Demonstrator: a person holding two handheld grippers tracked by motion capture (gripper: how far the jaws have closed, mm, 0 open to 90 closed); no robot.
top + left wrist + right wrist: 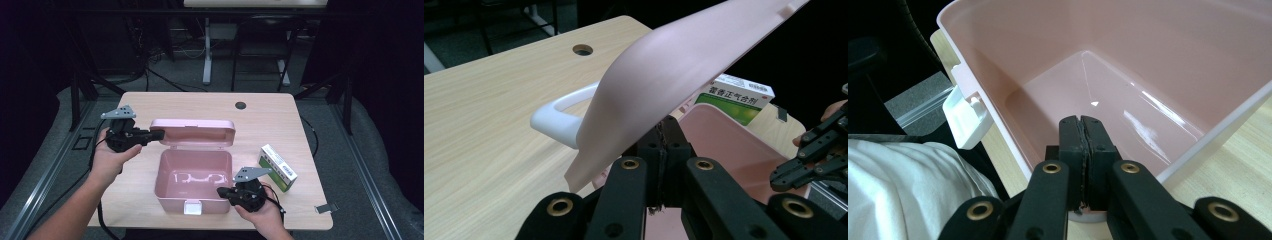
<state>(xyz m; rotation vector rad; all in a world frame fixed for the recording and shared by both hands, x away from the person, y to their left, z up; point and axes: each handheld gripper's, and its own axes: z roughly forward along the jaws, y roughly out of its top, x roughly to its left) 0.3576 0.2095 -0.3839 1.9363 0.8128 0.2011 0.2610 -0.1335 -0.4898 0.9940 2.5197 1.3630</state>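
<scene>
While the left gripper (pixel 156 134) pinches the lid (pixel 193 131) at centre frame, its fingers clamped on the edge, the right gripper (pixel 222 191) grips the box (pixel 193 192) wall, lower centre. Hold both steady; keep the lid upright so the carton (pixel 277 168) can enter.

I see pink box (pixel 194 181): smooth glossy plastic, lid (pixel 193 132) same. White latch (pixel 964 116) plastic. Table (pixel 150 105) matt wood grain. Carton (pixel 277 167) printed paper.
</scene>
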